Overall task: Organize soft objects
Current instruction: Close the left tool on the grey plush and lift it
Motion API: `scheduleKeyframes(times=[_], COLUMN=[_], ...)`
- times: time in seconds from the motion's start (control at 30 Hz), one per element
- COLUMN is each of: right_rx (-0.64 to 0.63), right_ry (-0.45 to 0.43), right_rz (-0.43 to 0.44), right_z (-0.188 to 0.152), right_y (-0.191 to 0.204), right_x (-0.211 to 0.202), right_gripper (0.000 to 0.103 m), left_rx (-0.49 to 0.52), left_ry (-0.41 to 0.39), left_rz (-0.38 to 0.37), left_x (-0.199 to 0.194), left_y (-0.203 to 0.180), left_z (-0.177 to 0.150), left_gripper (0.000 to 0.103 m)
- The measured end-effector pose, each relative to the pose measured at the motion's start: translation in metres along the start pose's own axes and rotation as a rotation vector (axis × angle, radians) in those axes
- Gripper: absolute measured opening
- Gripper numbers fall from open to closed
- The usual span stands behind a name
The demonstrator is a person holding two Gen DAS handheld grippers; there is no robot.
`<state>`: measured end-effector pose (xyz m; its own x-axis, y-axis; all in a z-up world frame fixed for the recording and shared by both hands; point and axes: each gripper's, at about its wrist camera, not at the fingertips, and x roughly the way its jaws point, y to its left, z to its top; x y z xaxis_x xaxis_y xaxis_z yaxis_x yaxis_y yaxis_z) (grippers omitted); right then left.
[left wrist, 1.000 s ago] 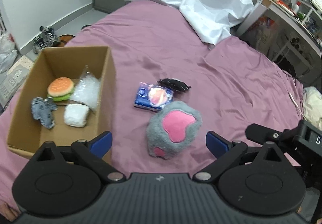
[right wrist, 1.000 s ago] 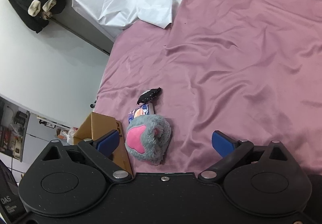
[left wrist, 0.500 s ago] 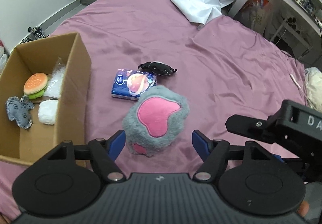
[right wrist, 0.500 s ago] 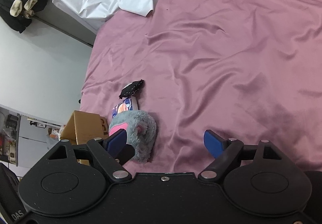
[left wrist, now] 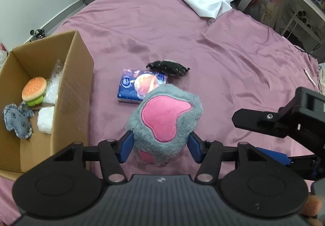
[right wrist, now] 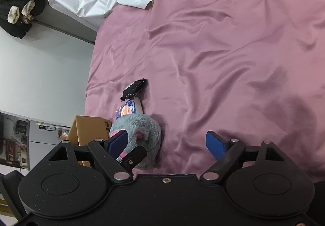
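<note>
Left jaws: The left gripper (left wrist: 160, 145) has its blue jaws apart, one on each side of the fluffy gray paw toy (left wrist: 164, 122). They sit right at the fur. I cannot tell if they are squeezing it yet.

Right jaws: The right gripper (right wrist: 169, 143) has its jaws wide apart. They hold nothing. It hangs over the purple bed (right wrist: 233, 53), just beside the toy.

Paw toy: It lies on the bed with its pink pad facing up. Its far edge covers a corner of the blue tissue pack (left wrist: 140, 86).

Near things: A small black pouch (left wrist: 168, 66) lies just behind the pack. The cardboard box (left wrist: 75, 88) stands open to the left, near the toy. Inside are a burger toy (left wrist: 34, 91), a gray cloth toy (left wrist: 17, 122), a white soft lump (left wrist: 45, 120) and a clear bag (left wrist: 52, 88).

Step now: I think the left gripper is about to pinch the paw toy and carry it to the box.

What could go wrong: The toy is big and squishy. If the jaws only catch the fur, it may slip out on the way up. It could drag the tissue pack along, because they touch. The box wall is tall, so a low carry could bump it. The two grippers are close and could knock together.
</note>
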<state>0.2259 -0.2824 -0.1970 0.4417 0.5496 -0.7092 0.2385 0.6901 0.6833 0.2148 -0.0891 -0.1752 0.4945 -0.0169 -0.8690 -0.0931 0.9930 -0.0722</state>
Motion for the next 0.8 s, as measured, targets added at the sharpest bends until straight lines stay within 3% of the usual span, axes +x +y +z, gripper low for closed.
scheduleKeyframes(times=[0.13,0.3,0.4,0.8], right_rx=[0.0,-0.016,-0.025,-0.037], right_ry=[0.008,0.049,0.054,0.066], right_rz=[0.029,0.06,0.064,0.075], right_z=[0.002,0.004,0.005,0.007], right_y=[0.002,0.008,0.011,0.025], right_x=[0.008,0.023,0.029,0.05], right_gripper=[0.078,0.064,0.063,0.058], left_rx=[-0.024,-0.061,-0.081,-0.157], left_ry=[-0.015,-0.049,-0.063,-0.063], left_rz=[-0.005,-0.006,-0.002,-0.049], left_x=[0.0,-0.004,-0.005,0.001], left_y=[0.008,0.018,0.025,0.048], left_z=[0.007,0.016,0.021,0.03], left_gripper=[0.047,0.038,0.031,0.029])
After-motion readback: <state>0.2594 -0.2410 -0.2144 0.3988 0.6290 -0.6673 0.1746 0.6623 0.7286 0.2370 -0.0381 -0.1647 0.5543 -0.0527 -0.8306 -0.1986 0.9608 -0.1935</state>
